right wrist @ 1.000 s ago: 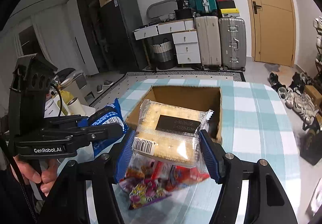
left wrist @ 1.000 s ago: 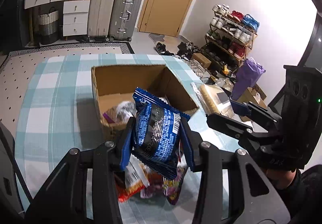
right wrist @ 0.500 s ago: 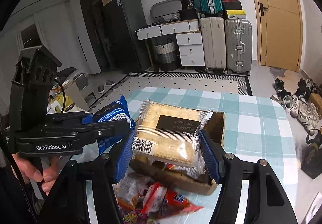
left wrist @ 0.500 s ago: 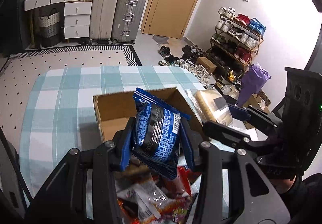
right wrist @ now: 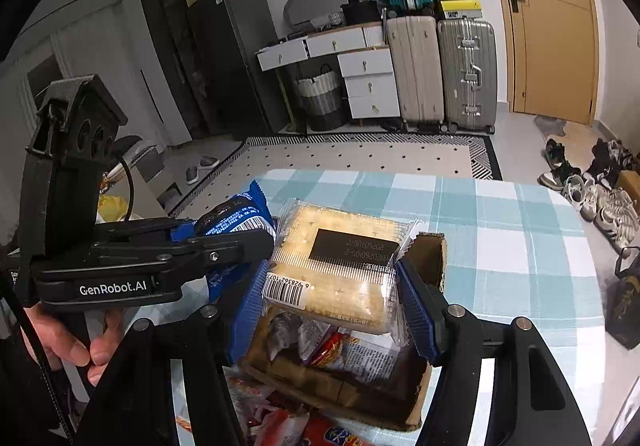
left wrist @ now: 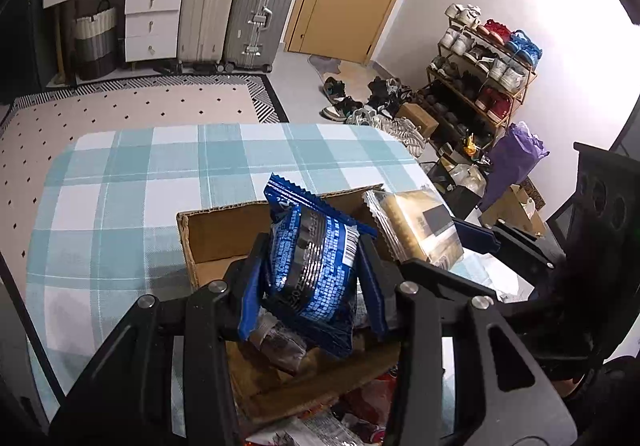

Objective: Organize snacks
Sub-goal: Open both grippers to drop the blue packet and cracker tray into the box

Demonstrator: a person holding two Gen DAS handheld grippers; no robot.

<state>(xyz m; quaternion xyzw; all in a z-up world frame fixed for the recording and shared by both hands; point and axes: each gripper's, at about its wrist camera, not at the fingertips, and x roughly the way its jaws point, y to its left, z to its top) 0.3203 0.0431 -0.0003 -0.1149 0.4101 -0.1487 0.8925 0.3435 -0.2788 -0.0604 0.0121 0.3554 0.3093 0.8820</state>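
Observation:
My left gripper (left wrist: 312,286) is shut on a blue snack packet (left wrist: 316,258) and holds it over the open cardboard box (left wrist: 212,234). My right gripper (right wrist: 332,298) is shut on a clear-wrapped cracker pack (right wrist: 340,266) and holds it over the same box (right wrist: 432,258). The blue packet (right wrist: 236,221) and left gripper (right wrist: 224,242) show at the left in the right wrist view. The cracker pack (left wrist: 420,230) shows to the right in the left wrist view. Several wrapped snacks (right wrist: 316,338) lie inside the box.
The box stands on a table with a blue checked cloth (left wrist: 132,181). Loose snack packets (right wrist: 280,418) lie on the table in front of the box. Beyond the table are suitcases (left wrist: 236,9), a drawer unit (left wrist: 148,21) and a shoe rack (left wrist: 484,61).
Both grippers moved forward with their snacks, from above the loose pile to above the box. The box now sits beneath the fingers in both views.

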